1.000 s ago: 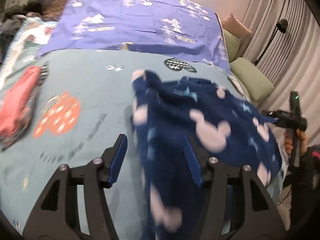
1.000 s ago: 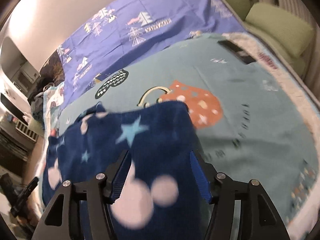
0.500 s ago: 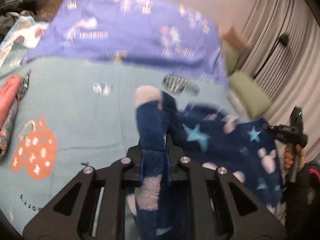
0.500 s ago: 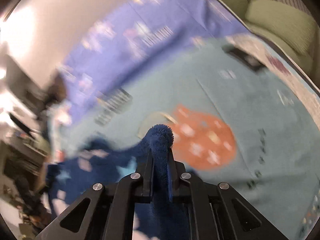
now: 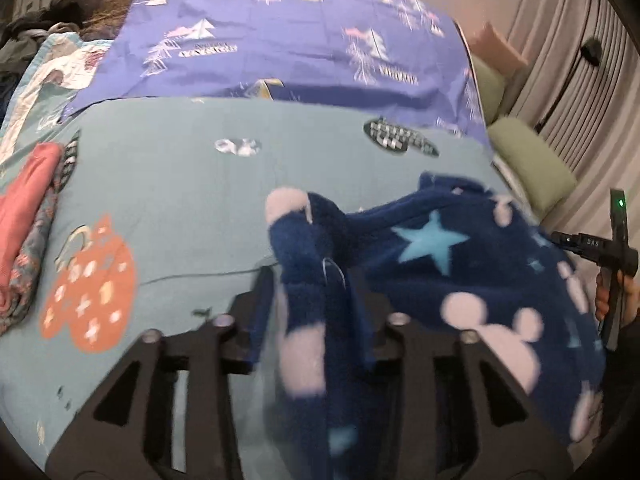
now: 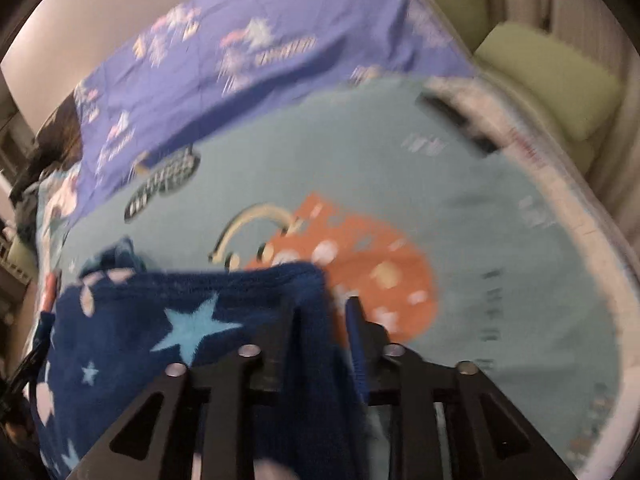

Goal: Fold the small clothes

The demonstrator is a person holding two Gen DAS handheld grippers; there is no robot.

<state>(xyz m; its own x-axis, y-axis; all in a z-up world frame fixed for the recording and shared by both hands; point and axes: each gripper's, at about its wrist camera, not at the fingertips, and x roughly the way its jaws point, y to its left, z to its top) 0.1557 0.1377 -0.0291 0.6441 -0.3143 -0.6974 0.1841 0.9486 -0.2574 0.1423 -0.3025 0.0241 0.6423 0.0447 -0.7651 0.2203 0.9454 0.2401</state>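
Note:
A dark blue fleece garment with light blue stars and pale pink mouse shapes lies on the teal bedsheet. My left gripper has its jaws partly apart, with one corner of the fleece between them. My right gripper has its jaws partly apart too, with the other corner of the fleece between them. The other handheld gripper shows at the right edge of the left wrist view.
A folded pink and patterned pile lies at the bed's left edge. A purple duvet covers the far end. Green cushions and a curtain stand to the right. The sheet has an orange print.
Both grippers were open, then clamped tight on the fleece corners, and now their jaws have parted again. The fleece has come down onto the sheet.

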